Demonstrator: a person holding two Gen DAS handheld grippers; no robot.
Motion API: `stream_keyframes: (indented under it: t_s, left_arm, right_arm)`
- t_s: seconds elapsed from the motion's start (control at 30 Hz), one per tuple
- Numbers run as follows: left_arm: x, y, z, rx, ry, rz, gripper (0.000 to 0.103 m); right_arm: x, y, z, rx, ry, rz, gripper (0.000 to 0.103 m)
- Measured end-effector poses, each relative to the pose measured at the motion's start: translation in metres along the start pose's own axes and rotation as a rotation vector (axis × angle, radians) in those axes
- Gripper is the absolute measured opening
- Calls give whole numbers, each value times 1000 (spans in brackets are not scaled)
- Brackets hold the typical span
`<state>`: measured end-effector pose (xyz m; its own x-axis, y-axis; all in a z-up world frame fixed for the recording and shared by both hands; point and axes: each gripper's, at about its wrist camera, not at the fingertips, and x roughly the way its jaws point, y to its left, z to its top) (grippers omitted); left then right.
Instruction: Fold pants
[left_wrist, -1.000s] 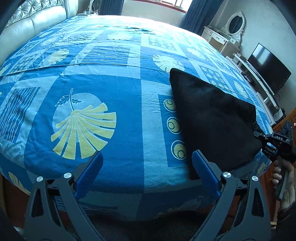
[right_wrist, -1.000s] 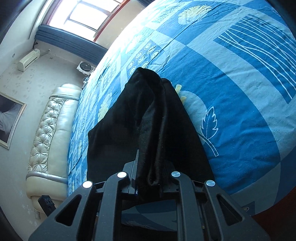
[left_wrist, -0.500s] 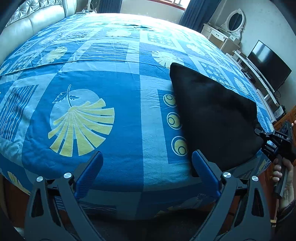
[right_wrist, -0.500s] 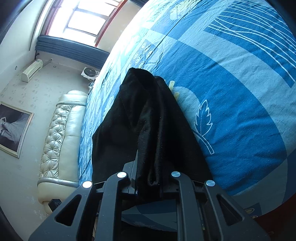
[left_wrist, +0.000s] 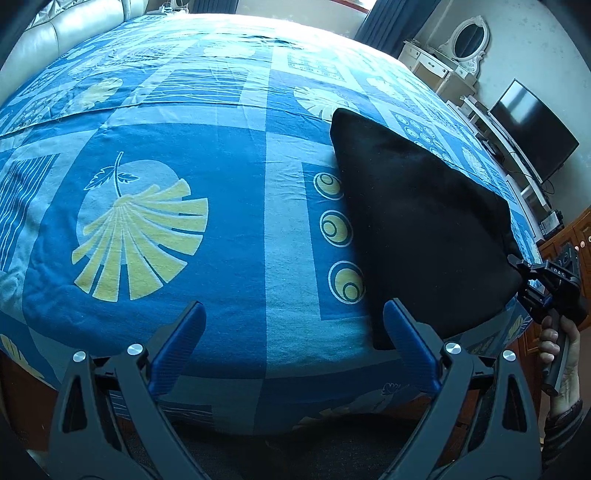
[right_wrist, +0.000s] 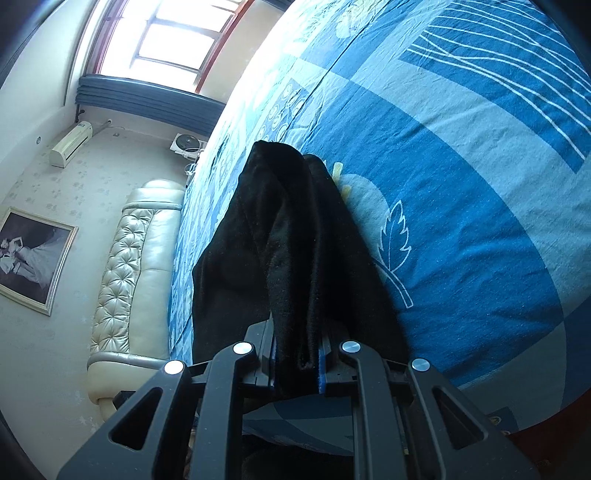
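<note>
Right now the pants (left_wrist: 417, 236) lie on the bed (left_wrist: 236, 236) near its front right corner, a solid black piece with no pattern, seam or pocket that can be made out from the left wrist view. Seen from there they form a broad wedge: a narrow rounded tip points toward the middle of the bed, and the cloth widens toward the front edge, where its lower corner reaches almost to the rim of the mattress. The surface looks soft and matte, a little fuzzy, and it swallows the light, so folds barely show.

From the right wrist view the cloth (right_wrist: 295, 258) shows more shape. It is bunched into long ridges that run away from the camera and end in a rounded hump, with a flatter flap spreading to the left. The nap looks like velvet or fleece.

The right gripper (right_wrist: 297, 362) has its fingers (right_wrist: 322, 365) pressed narrowly together on a thick fold of the pants, at the cloth's outer right corner beside the bed's edge; a hand (left_wrist: 561, 354) holds its handle. The left gripper (left_wrist: 295, 332) hovers over the front edge of the bed with its blue fingers (left_wrist: 181, 339) spread wide and nothing between them; its right finger sits just beside the near corner of the black cloth.

The bedcover is blue with pale squares, yellow fan leaves and ringed circles.
</note>
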<state>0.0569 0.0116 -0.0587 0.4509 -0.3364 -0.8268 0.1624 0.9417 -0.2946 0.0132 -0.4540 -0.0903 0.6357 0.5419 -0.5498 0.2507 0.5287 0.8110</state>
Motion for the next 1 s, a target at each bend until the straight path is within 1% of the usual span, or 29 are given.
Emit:
stream_keyframes:
  t_s: [0.07,0.13,0.17,0.2,0.23,0.27,0.33,0.37,0.5,0.63,0.73,0.83,0.9,0.93,0.97,1.0]
  left_arm:
    - [3,1,2,-16,14,-46,97]
    - [8,2,4,-39,35,-105,97]
    - [12,2,6,-53,49,-136,97]
    - [16,2,7,-65,64,-167,97]
    - [20,2,8,-75,77,-197,97]
    - [24,1,9,-83,87,-219,97]
    - [32,-2,11,-92,103,-258,97]
    - [37,-3,12,-99,112,-277,97]
    - [51,-7,15,-147,150,-365,97]
    - [59,-10,17,-179,156,-395,97]
    - [64,-15,19,-178,164,-425,97]
    - [70,-20,21,-183,173,-453,97]
    - [74,-23,21,-197,176,-494,96]
    - [76,-24,22,-205,182,-521,94]
    - [79,-26,22,-212,194,-545,77]
    - [84,-28,22,-215,218,-535,67]
  right_arm:
    - [-11,-4,3,14,-14,-9,15]
    - [-25,-7,6,13,-31,-26,22]
    - [-33,-7,8,2,-43,-48,28]
    - [-41,-7,9,-10,-60,-66,45]
    - [-47,-8,10,-15,-79,-60,57]
    - [-51,-9,10,-10,-86,-34,60]
    - [-48,-12,8,8,-64,28,67]
    - [-43,-13,7,11,-47,44,69]
    - [-16,-8,4,-29,25,4,70]
    - [6,-6,3,-33,79,6,70]
    - [12,-4,4,-42,82,16,74]
    - [15,-3,2,-50,75,20,74]
    - [16,-1,0,-70,74,13,73]
    - [14,-3,-2,-85,73,1,70]
    - [14,-3,-2,-97,74,-16,68]
    - [16,-2,-3,-104,74,-31,62]
